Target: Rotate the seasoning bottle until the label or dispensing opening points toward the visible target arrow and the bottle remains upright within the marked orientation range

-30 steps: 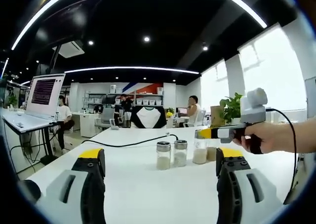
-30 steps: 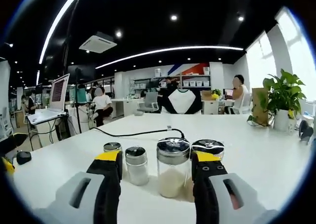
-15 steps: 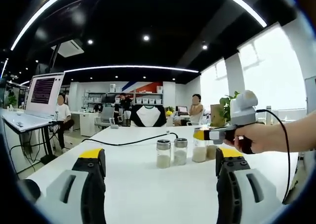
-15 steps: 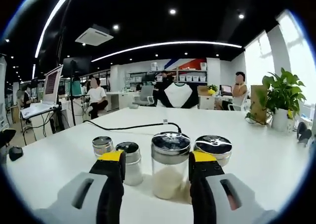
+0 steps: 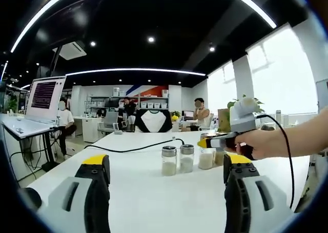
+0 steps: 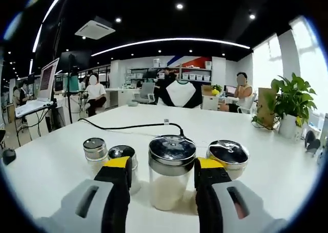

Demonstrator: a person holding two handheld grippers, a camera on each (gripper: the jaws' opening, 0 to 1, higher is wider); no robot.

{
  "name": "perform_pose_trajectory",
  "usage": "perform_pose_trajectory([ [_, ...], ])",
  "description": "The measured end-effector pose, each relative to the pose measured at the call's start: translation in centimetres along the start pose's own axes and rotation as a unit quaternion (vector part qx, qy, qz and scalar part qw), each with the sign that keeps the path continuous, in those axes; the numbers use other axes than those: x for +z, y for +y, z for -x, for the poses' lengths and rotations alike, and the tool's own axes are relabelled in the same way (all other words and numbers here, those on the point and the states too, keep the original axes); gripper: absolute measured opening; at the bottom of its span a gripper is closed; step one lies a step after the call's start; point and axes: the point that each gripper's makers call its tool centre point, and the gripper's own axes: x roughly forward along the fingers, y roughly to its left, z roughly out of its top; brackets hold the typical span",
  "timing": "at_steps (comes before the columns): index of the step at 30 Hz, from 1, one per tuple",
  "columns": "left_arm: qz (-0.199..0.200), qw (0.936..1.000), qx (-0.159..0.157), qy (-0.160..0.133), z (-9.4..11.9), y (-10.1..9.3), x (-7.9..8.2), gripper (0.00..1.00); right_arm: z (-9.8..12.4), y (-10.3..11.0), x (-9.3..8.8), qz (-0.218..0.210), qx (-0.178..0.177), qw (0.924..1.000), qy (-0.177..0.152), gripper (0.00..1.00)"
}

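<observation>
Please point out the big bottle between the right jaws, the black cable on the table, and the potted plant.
Big bottle (image 6: 171, 150): right gripper view, metal lid.
Cable (image 6: 130, 125): right gripper view, middle of its run.
Plant (image 6: 293, 98): right gripper view, leaves.

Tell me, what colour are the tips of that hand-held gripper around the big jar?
Yellow tips on black fingers, flanking the jar; clearest in the right gripper view.

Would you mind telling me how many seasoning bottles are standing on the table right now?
4, in a row on the white table: a small bottle far left, a dark-lidded bottle beside it, a large bottle between the right tongs, and a wide bottle rightmost.
</observation>
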Motion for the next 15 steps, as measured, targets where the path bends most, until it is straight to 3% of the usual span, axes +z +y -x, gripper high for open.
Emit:
perform_pose_trajectory([
  [5, -0.001, 1.0000, 0.000, 0.000, -0.05, 0.03, 0.03, 0.97, -0.54, -0.48, 0.08, -0.006, -0.009, 0.9999, 0.005, 0.42],
  [7, 0.000, 1.0000, 0.000, 0.002, -0.07, 0.03, -0.04, 0.97, -0.65, -0.69, -0.03, 0.009, -0.014, 0.9998, 0.012, 0.37],
  [15, 0.000, 1.0000, 0.002, 0.000, -0.16, 0.20, 0.24, 0.96, -0.55, -0.34, -0.13, 0.016, -0.005, 0.9998, 0.007, 0.36],
])
